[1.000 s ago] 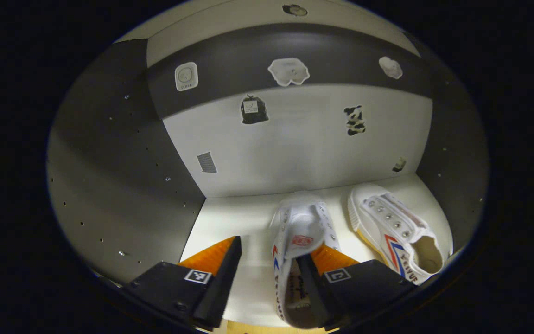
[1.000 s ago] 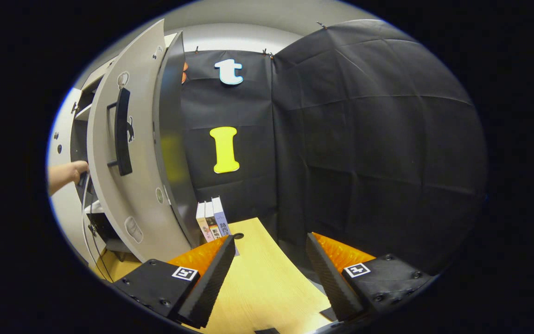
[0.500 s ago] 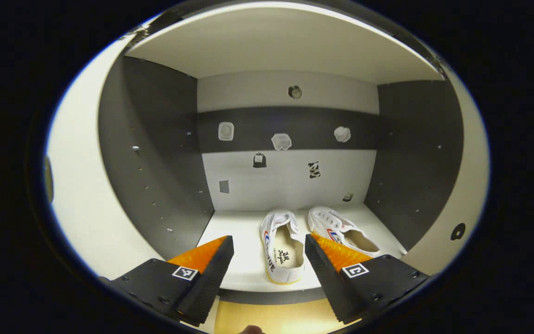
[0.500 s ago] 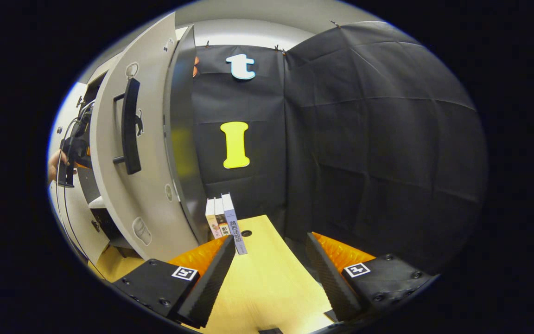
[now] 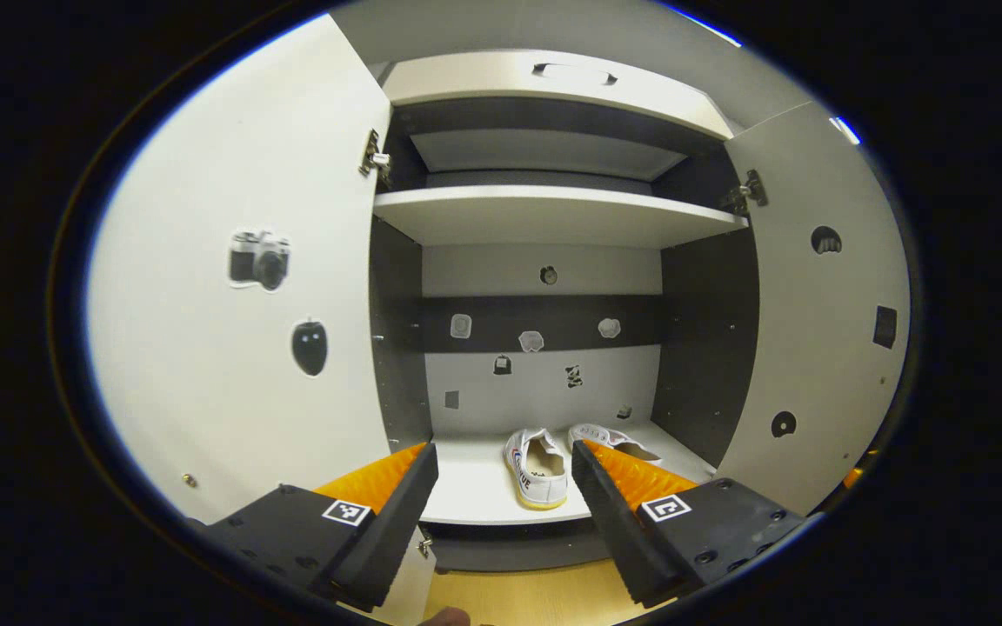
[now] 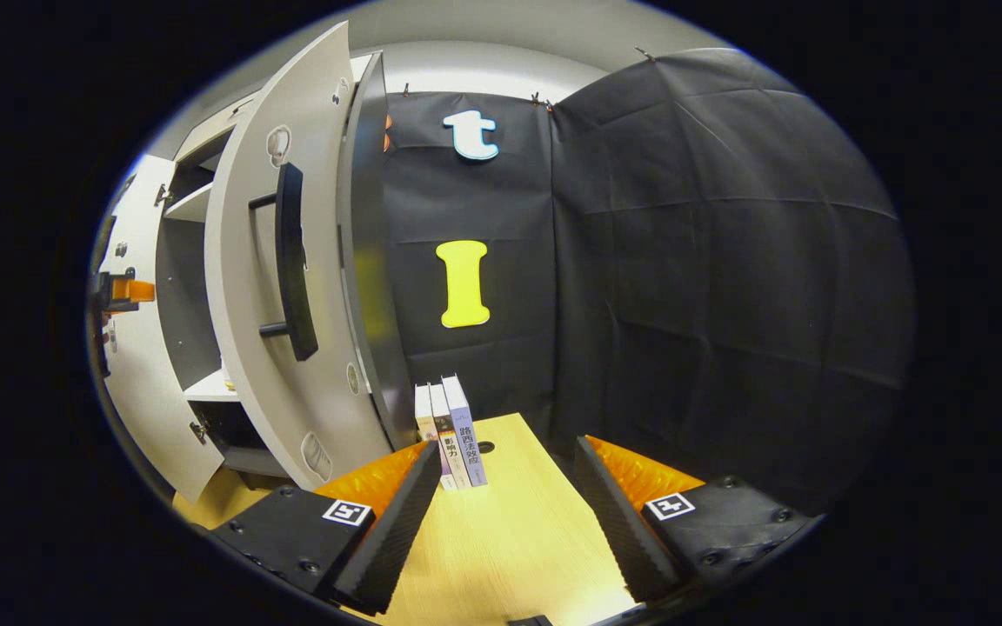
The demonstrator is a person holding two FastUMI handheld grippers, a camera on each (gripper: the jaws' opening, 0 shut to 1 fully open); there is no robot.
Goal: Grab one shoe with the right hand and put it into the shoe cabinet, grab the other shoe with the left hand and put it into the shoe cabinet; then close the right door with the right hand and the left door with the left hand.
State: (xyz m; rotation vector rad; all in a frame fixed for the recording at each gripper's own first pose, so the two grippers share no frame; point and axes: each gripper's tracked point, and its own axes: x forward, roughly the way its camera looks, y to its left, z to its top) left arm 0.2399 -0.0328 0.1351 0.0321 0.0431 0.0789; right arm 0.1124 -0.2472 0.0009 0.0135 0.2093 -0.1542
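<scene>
Sitting in open shoe cabinet (image 5: 557,217): 2 shoes (image 5: 537,454), side by side.

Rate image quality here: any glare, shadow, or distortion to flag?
Left gripper view: fisheye bows the white cabinet doors; the white canvas shoes sit small but evenly lit. Right gripper view: the door with the black bar handle curves strongly; the black cloth wall is dim.

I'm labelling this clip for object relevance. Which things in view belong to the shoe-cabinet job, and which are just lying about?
Part of the job:
- two white shoes, on the lower shelf of the shoe cabinet
- left door, open
- right door, open, with its dark handle
- left gripper and right gripper, both open and empty

Just lying about:
- upright books on the wooden table
</scene>
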